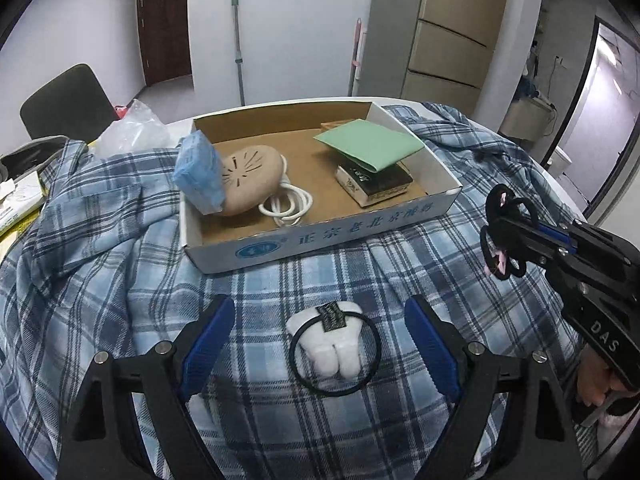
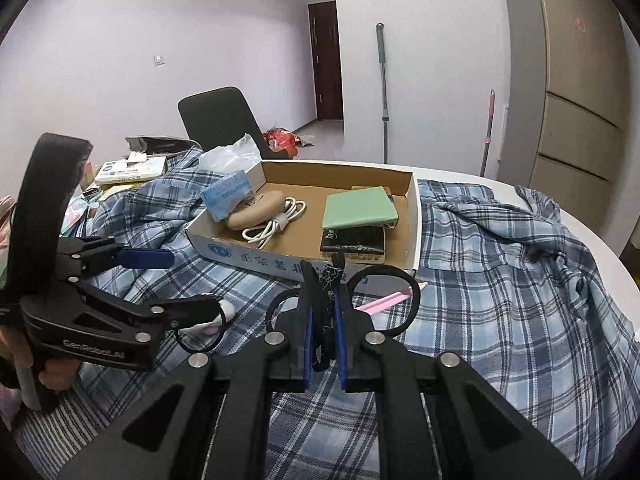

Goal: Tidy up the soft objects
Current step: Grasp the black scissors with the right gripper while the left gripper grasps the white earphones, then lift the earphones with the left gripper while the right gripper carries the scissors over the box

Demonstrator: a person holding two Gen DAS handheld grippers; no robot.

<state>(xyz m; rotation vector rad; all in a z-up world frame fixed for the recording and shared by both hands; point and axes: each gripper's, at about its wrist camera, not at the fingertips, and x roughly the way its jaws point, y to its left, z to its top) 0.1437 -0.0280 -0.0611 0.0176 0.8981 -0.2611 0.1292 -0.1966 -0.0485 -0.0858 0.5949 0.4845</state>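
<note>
The left tongs (image 1: 320, 336) stand wide open, pointing down at the desk, their two blue pads on either side of a white plush hair tie (image 1: 334, 346) without touching it. The hair tie lies flat on a blue plaid shirt (image 1: 100, 280) spread over the desk; its black elastic ring circles the plush piece, whose long axis runs near to far, roughly in line with the tongs, so the pads face its two long sides. It sits squarely between them, and the left hand is plainly the nearer one. To the right, the right tongs (image 2: 323, 320) are clamped shut on a bundle of black hair ties (image 2: 384, 300) with small pink trim, held above the shirt. Just beyond both, farther away, an open cardboard box (image 1: 320, 240) rests on the shirt. Inside it are a blue packet (image 1: 200, 172), a tan plush piece (image 1: 252, 180), a coiled white cable (image 1: 286, 204), and a green cloth (image 1: 368, 144) lying over a dark packet (image 1: 376, 182).
</note>
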